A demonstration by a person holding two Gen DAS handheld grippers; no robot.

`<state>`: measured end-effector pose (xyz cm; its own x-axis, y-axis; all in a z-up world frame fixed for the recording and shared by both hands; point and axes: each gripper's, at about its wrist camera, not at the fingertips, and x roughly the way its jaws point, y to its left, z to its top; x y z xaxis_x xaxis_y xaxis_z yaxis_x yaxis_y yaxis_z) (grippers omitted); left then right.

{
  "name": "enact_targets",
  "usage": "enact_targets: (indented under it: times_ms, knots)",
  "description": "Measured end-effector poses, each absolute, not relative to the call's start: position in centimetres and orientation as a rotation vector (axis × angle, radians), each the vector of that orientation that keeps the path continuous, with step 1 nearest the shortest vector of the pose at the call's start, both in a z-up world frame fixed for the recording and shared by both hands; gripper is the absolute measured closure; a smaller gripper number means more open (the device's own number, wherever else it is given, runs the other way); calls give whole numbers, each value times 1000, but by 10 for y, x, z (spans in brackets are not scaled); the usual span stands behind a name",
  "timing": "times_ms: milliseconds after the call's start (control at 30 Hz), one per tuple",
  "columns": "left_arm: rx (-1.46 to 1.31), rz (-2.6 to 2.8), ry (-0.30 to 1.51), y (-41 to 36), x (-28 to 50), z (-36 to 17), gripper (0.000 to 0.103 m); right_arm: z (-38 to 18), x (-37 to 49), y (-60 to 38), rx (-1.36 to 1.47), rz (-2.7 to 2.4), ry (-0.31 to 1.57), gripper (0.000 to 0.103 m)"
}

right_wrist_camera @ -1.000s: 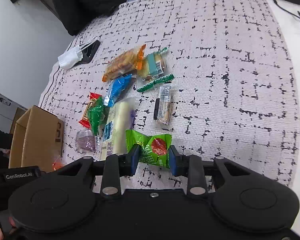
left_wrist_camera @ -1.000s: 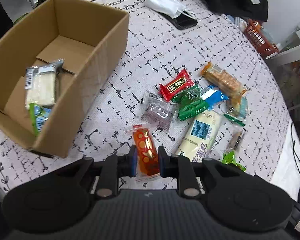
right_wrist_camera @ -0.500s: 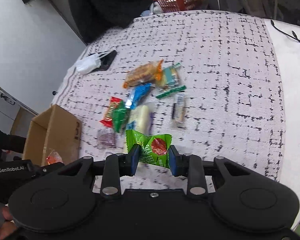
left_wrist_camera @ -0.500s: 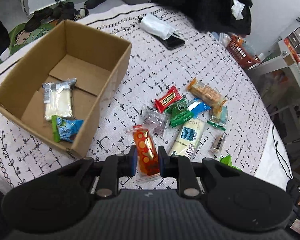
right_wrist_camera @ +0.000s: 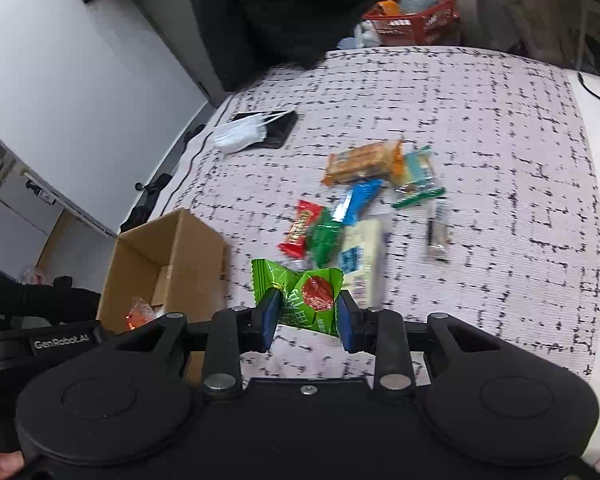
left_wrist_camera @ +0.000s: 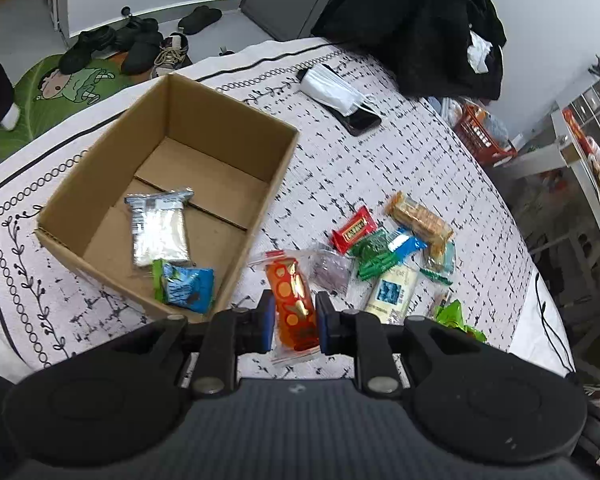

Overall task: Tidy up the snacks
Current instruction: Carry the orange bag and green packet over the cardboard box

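Blue-padded fingers (left_wrist_camera: 266, 322) of the left gripper (left_wrist_camera: 295, 324) clamp an orange snack packet (left_wrist_camera: 293, 300), while the right gripper (right_wrist_camera: 307, 316) pinches a green snack packet (right_wrist_camera: 300, 294) between its pads; both hands have risen over the past second, so the tabletop now sits farther below and more of the room shows than before. That lift suggests both packets are bound for the cardboard box (left_wrist_camera: 256, 236), the landmark here, which already holds a silver packet (left_wrist_camera: 160, 226) and, at its near corner, a blue packet (left_wrist_camera: 186, 286). The orange packet hangs just right of the box's near corner and the green one farther right of it. Right of the box, a heap of unsorted snacks (left_wrist_camera: 388, 252) lies on the white tablecloth with black dashes (left_wrist_camera: 420, 168), among them a red bar (left_wrist_camera: 354, 230), a biscuit pack (left_wrist_camera: 418, 220) and a pale long packet (left_wrist_camera: 394, 292), so the sorting looks well short of done. Beyond the box, a face mask (left_wrist_camera: 332, 90) rests on a dark phone (left_wrist_camera: 360, 120), and a black garment (left_wrist_camera: 416, 20) is heaped at the table's far edge. Past the box on the floor are shoes (left_wrist_camera: 140, 46) and a green cartoon mat (left_wrist_camera: 68, 88); far right of it stands a red basket (left_wrist_camera: 484, 136).
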<state>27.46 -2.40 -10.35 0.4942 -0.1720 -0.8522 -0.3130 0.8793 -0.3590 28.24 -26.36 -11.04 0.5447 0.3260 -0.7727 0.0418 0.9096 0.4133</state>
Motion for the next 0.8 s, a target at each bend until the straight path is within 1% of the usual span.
enact_targets:
  times_ms: [300,800]
  knots:
    - [-581,112,1038,16,272,-101,83,-93,285,-222,375,207,982,73]
    - [-649,151,1034,88,275,-115,83,-84,294,-149,360,264,996,73]
